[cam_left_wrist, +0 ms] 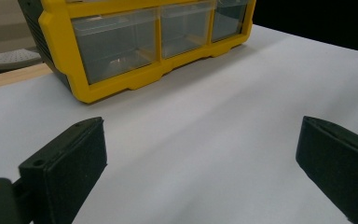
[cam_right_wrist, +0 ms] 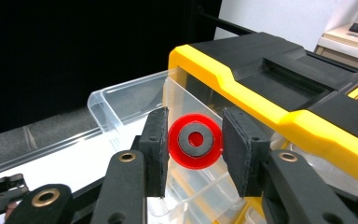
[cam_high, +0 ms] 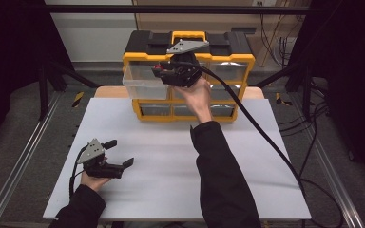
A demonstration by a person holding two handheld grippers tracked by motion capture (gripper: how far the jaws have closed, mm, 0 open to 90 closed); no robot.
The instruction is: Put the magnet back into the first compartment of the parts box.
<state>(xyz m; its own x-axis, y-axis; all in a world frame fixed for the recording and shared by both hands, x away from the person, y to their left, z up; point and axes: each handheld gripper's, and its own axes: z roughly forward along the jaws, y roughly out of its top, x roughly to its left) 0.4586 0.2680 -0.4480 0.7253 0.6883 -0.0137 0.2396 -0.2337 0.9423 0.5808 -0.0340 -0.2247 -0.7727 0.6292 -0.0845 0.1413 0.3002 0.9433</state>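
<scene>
A: High view. Right claw (cam_high: 164,71) is sitting up at the organizer (cam_high: 188,76), at its top-left drawer (cam_high: 142,81), which is standing pulled out to the left. Something red is showing at the tips, too small to make out here. The cable (cam_high: 256,126) is trailing off to the right across the surface (cam_high: 171,161).

B: Left one?

A: Left claw (cam_high: 121,153) is resting near the front-left of the surface, jaws spread, pinching nothing, well apart from the organizer.

B: Left gripper view?

A: Both pads are standing wide apart over bare surface (cam_left_wrist: 205,121). The organizer (cam_left_wrist: 135,42) is lying ahead, its bottom row of clear drawers closed.

B: Right gripper view?

A: Right claw (cam_right_wrist: 195,139) is pinching a red wheel (cam_right_wrist: 195,140), one pad pressing on each side. The wheel has a grey hub with a red centre facing the camera. It is hanging above the open drawer (cam_right_wrist: 121,102), just beside the organizer's yellow corner (cam_right_wrist: 223,79).

B: Is the wheel touching the drawer?

A: Cannot tell. It is held in the claw, over the clear drawer wall; any contact is hidden.
</scene>
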